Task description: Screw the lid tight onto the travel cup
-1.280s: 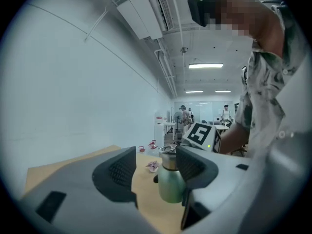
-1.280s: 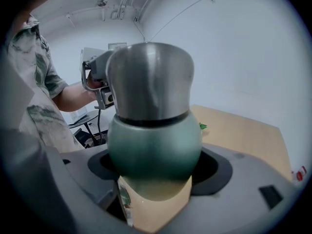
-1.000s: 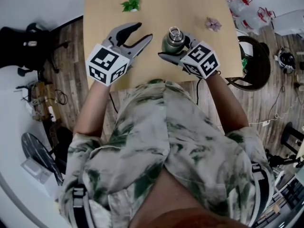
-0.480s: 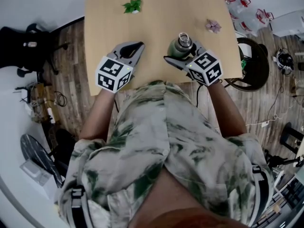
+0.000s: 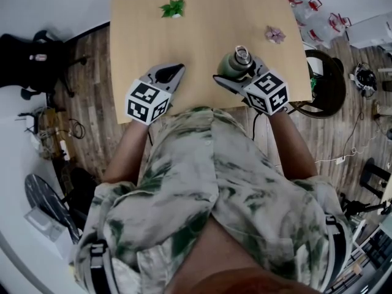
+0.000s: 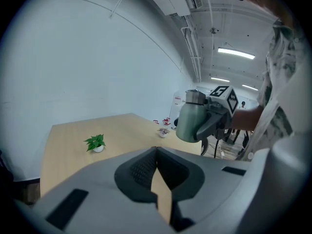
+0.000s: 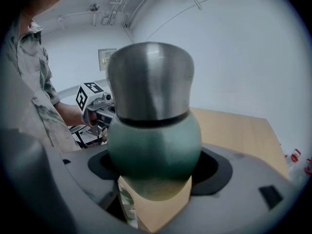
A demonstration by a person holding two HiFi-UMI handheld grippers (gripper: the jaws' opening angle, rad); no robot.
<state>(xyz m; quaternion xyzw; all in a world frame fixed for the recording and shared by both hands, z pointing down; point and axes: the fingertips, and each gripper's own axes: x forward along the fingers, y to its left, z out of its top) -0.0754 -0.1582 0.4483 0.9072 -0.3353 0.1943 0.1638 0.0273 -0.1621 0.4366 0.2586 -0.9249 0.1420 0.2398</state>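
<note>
Grip on the right: my right gripper (image 5: pixel 240 72) clamps the round body of the green metal travel cup (image 7: pixel 153 145), its brushed steel lid (image 7: pixel 148 79) seated on top; the cup sits near the front edge of the pale wooden table (image 5: pixel 208 35); my left gripper (image 5: pixel 176 71) lies low over that same edge, well apart from the cup; its jaws have just been closing and now meet with nothing between them; a small green potted plant (image 5: pixel 173 8) and a small pink flower ornament (image 5: pixel 275 33) stand farther back.
</note>
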